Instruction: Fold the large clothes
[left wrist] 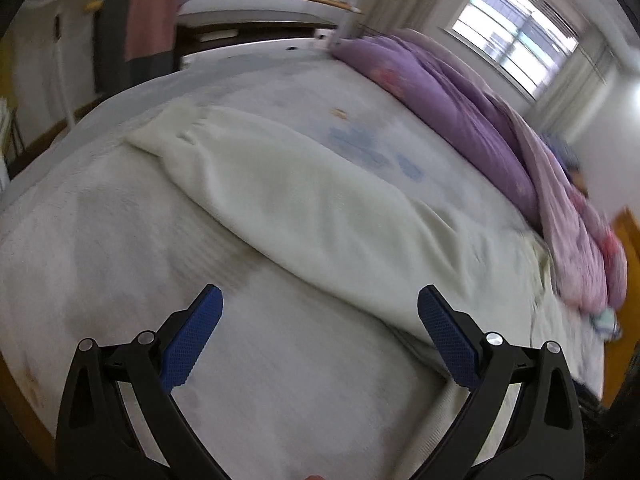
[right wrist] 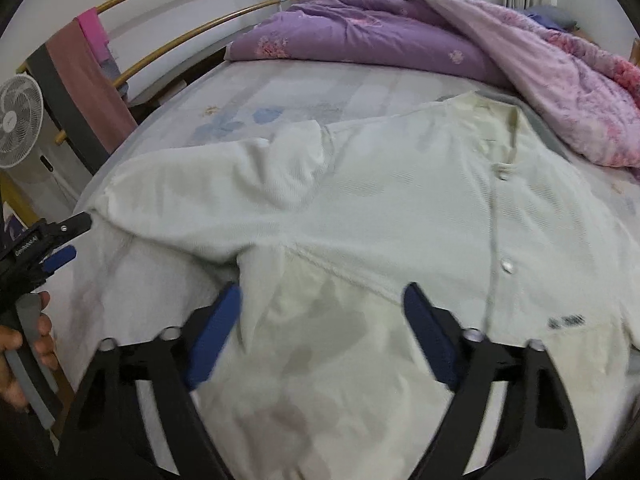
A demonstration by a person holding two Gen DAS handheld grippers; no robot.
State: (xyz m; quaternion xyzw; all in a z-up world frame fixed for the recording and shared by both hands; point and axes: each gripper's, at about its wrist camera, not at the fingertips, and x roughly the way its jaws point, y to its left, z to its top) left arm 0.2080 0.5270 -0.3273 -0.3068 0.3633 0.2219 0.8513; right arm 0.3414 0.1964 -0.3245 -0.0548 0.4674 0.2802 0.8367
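A large cream-white button-up garment (right wrist: 392, 208) lies spread flat on the bed, collar toward the far right, buttons down its front. Its long sleeve (left wrist: 304, 200) stretches across the sheet in the left wrist view, cuff at the far left. My left gripper (left wrist: 320, 300) is open and empty, hovering just above the sheet near the sleeve's lower edge. It also shows at the left edge of the right wrist view (right wrist: 66, 240). My right gripper (right wrist: 324, 300) is open and empty, low over the garment's lower front.
The bed sheet (left wrist: 100, 264) is white with faint blue flowers. A purple and pink quilt (right wrist: 400, 36) is bunched along the far side. A wooden bed rail (right wrist: 168, 12) with hanging towels, and a fan (right wrist: 18, 120), stand at the left.
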